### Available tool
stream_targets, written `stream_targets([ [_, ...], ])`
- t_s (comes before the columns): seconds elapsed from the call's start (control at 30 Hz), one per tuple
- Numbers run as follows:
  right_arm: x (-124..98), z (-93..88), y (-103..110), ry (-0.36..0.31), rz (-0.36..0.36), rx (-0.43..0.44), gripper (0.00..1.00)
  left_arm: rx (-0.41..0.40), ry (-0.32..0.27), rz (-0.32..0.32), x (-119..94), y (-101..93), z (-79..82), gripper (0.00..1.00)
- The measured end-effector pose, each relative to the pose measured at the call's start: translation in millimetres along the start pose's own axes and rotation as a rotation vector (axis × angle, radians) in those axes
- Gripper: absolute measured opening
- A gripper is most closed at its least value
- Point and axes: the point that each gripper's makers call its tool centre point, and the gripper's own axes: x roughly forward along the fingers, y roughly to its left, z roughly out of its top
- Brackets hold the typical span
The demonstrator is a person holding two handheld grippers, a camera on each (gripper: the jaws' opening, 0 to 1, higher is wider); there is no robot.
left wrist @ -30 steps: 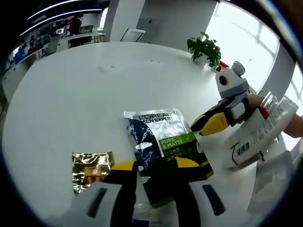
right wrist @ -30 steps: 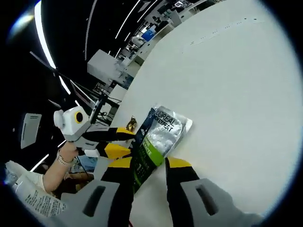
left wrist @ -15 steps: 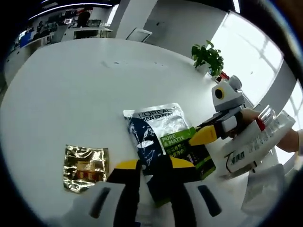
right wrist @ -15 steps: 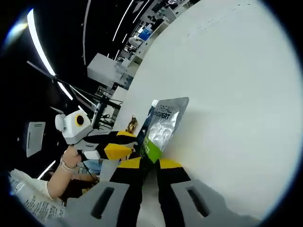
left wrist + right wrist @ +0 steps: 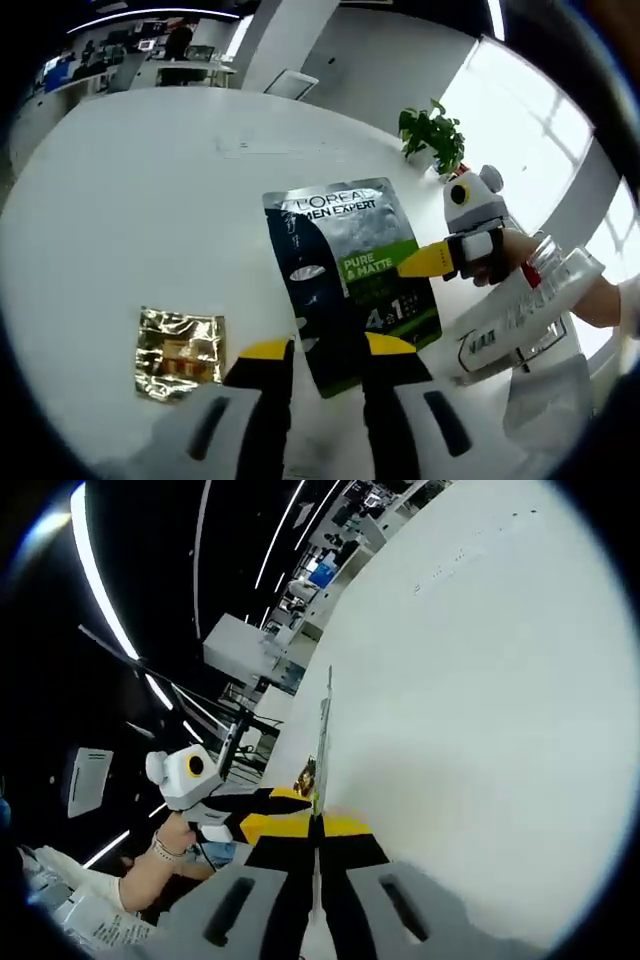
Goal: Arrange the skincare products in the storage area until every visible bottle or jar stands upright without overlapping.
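Two grippers hold one sachet (image 5: 352,280) between them, and we take the left gripper view first. Our left gripper (image 5: 325,350) rises from the bottom of that view with its yellow-tipped jaws drawn in against the lower edge of the sachet, pinching it. The sachet is a flat pouch, dark blue and silver with a green band, printed "L'OREAL MEN EXPERT" and "PURE & MATTE". It faces the camera, and we cannot tell whether it is clear of the white table (image 5: 120,200). From the right of this view, the right gripper (image 5: 425,262) meets the sachet's right edge with its yellow tip. The hand behind that gripper also holds a white tube (image 5: 520,320) with black print. A small gold foil packet (image 5: 180,352) lies flat on the table, to the left of our left jaw and apart from the sachet. A potted plant (image 5: 432,130) stands at the far edge of the table.

In the right gripper view, our right gripper (image 5: 316,825) has its jaws brought almost together on the sachet (image 5: 323,742), which appears here edge-on as a thin vertical line above the jaw tips. The left gripper (image 5: 262,805) enters from the left, its yellow tip close against the same sachet, with a hand (image 5: 175,840) behind it. The gold foil packet (image 5: 305,776) shows just beside the sachet's edge. The white table (image 5: 480,680) spans the right half of this view.
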Motion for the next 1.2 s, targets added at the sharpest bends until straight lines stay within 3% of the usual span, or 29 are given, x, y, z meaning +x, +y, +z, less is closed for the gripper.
stream_targets([
  [0.07, -2.9, 12.5, -3.2, -0.016, 0.005, -0.025, 0.01, -0.002, -0.017, -0.013, -2.6, -0.5, 5.7, 0.28],
  [0.27, -16.0, 33.3, 22.3, -0.08, 0.046, -0.089, 0.01, -0.013, -0.146, -0.057, -17.5, -11.0, 43.3, 0.31],
  [0.47, -23.8, 46.8, 49.1, -0.107, 0.085, -0.171, 0.01, -0.001, -0.23, -0.066, -29.8, -21.3, 67.3, 0.35],
  [0.97, -27.4, 60.5, 134.2, -0.114, 0.223, -0.381, 0.01, 0.06, -0.383, -0.162, -79.9, -65.0, 100.5, 0.35],
  [1.2, -31.6, 49.5, 161.2, -0.091, 0.275, -0.428, 0.01, 0.078, -0.417, -0.217, -100.1, -84.8, 104.9, 0.28],
])
